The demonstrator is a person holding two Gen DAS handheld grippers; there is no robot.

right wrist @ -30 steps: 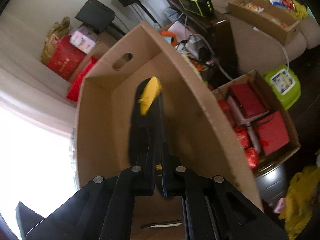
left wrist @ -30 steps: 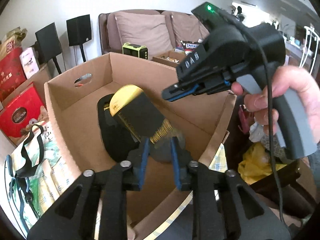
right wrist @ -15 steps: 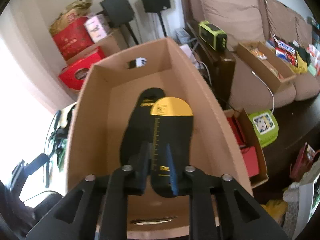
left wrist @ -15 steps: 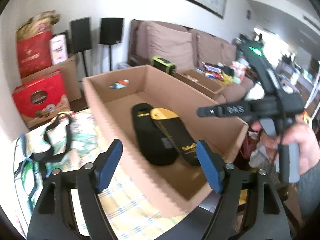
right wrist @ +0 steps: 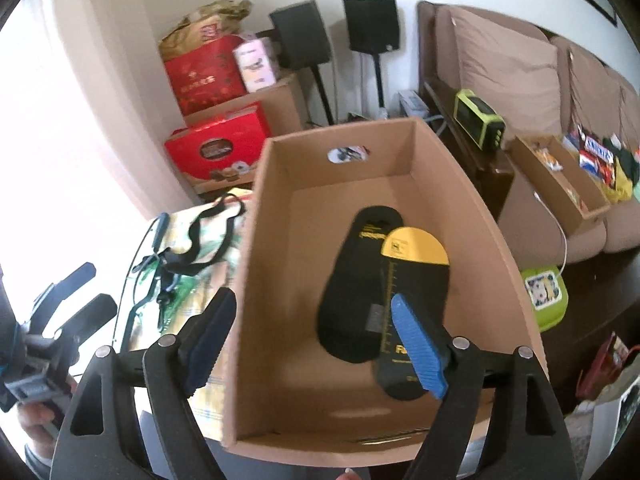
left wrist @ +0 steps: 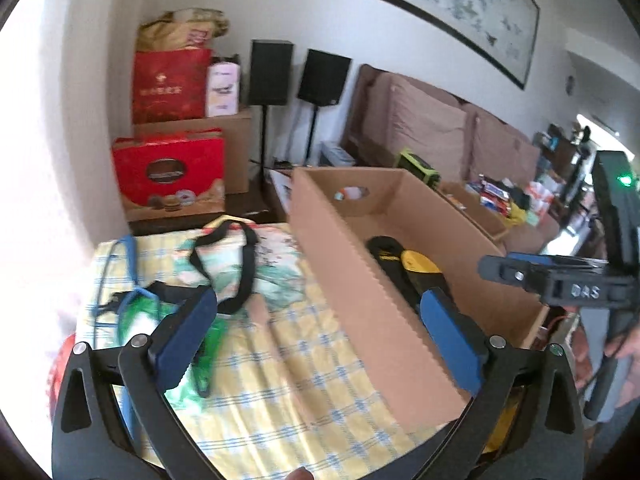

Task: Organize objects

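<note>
Cardboard box (right wrist: 472, 204), centre of the right wrist view: holds two insoles. The black insole (right wrist: 352, 280) lies flat on the floor of the box; the yellow-heeled insole (right wrist: 412, 280) overlaps its right edge. A second ago both grippers pinched the yellow-heeled one; now it lies released. Left gripper (left wrist: 320, 340): jaws opening, nothing between them. Right gripper (right wrist: 316, 344): jaws opening, empty. Judgement: insoles are stowed. Strapped bag (left wrist: 224, 264) on the checked cloth (left wrist: 304, 400), left of the box, likely waits next.
</note>
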